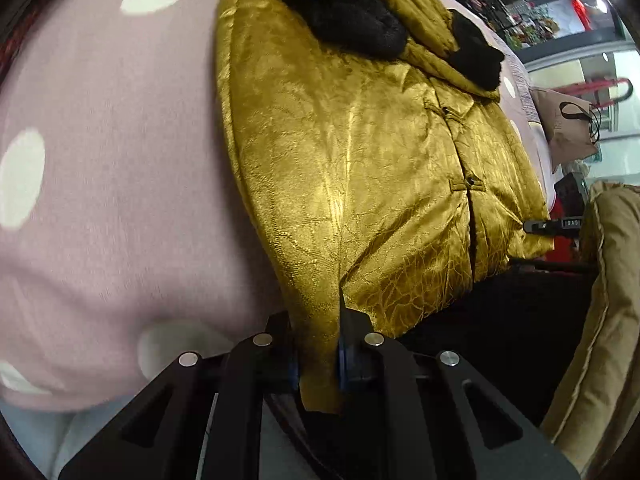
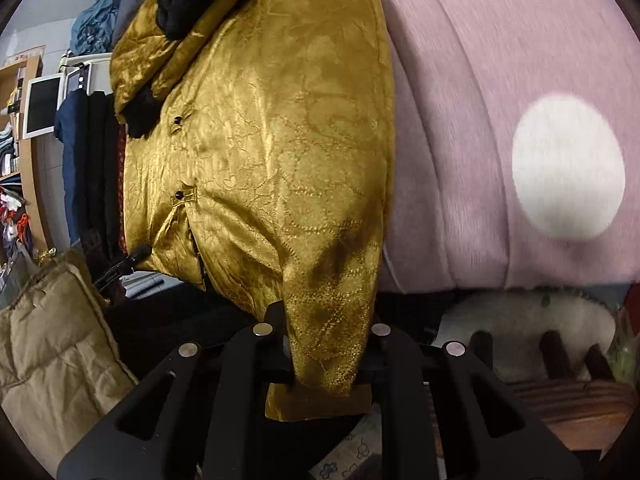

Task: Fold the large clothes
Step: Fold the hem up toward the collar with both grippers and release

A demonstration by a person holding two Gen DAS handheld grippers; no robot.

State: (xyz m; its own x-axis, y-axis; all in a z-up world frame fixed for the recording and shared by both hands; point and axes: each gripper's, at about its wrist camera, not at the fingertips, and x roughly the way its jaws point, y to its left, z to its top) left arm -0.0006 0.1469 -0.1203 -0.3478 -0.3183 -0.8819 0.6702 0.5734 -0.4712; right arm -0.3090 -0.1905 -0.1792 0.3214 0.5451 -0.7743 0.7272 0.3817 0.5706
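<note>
Left claw [image 1: 318, 364] clamps gold jacket [image 1: 360, 160] hem | right claw [image 2: 322, 364] likewise (pink bedspread [image 1: 112, 160] beneath)

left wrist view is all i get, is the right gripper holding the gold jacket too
Observer: Yes. The right gripper is shut on the hem of the gold jacket, on the side beside the pink cover.
Operator: anything near that hand i cant see
Observer: Low to its right, something white and fluffy lies on a dark wooden piece.
Operator: whats past the jacket on that side
Observer: Dark clothes hang there, next to a wooden shelf unit.
</note>
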